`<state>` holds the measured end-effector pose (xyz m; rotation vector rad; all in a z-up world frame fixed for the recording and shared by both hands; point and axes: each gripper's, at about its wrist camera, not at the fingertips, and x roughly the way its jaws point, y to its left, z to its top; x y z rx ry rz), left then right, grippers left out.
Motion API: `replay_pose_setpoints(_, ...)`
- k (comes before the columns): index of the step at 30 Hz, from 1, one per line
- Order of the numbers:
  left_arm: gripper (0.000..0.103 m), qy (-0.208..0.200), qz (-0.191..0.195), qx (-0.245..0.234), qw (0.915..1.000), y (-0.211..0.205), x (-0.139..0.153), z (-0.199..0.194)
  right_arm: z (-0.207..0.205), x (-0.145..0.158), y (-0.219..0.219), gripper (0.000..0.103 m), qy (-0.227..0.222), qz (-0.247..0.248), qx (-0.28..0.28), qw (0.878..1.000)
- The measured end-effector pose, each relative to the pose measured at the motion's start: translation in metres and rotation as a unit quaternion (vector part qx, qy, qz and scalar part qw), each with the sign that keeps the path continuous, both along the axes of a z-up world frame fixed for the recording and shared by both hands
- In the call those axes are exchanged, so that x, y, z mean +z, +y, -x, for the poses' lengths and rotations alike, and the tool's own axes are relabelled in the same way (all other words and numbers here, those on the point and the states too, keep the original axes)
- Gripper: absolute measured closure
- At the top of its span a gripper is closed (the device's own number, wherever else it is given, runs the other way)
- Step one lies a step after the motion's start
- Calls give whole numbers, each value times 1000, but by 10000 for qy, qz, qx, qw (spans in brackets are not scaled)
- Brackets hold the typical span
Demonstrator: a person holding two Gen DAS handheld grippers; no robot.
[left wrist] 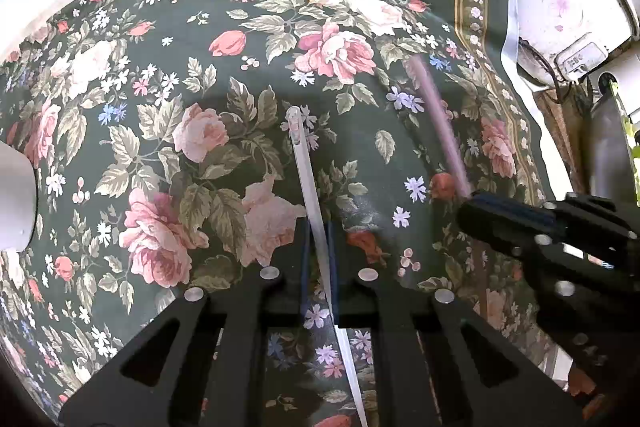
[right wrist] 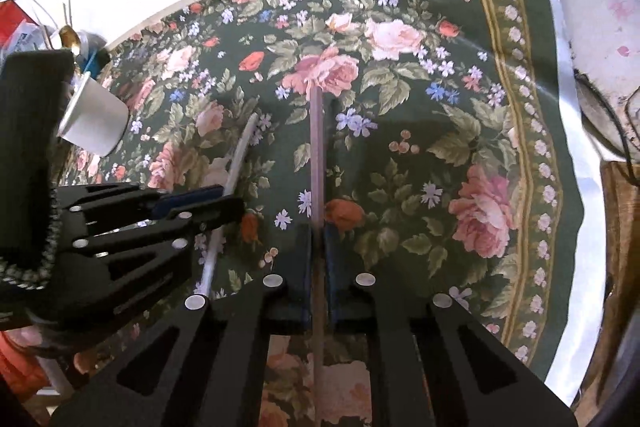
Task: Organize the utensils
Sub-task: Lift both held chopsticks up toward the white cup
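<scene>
On dark floral tablecloth (left wrist: 160, 75), white cup (right wrist: 98, 125), left hand-held gripper (left wrist: 319, 227) clamping white stick (left wrist: 308, 179), right hand-held gripper (right wrist: 319, 227) clamping pink stick (right wrist: 317, 155).

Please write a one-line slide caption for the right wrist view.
Right gripper holds a thin pink stick above the dark green floral tablecloth.

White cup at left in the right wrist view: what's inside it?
The white cup lies tipped, its mouth turned toward the clutter behind. Its interior is hidden from this angle. The left gripper covers part of its rim.
</scene>
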<state>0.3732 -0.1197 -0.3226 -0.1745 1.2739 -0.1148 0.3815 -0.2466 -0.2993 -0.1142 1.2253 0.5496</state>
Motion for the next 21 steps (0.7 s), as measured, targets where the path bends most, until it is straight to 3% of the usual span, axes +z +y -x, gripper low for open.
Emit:
replay_pose_setpoints(3, 99, -33, -18, 42, 10000, 3, 3, 4, 2, 10, -2, 97, -98, -104, -18, 9999)
replay_pose_setpoints(10, 99, -549, 10, 228, 9982, 21, 45, 35, 9, 40, 1, 97, -485, -306, 36, 9983)
replay_pose_setpoints(21, 99, -1661, 80, 634, 9840, 65, 124, 83, 27, 92, 33, 97, -1113, -593, 177, 9919)
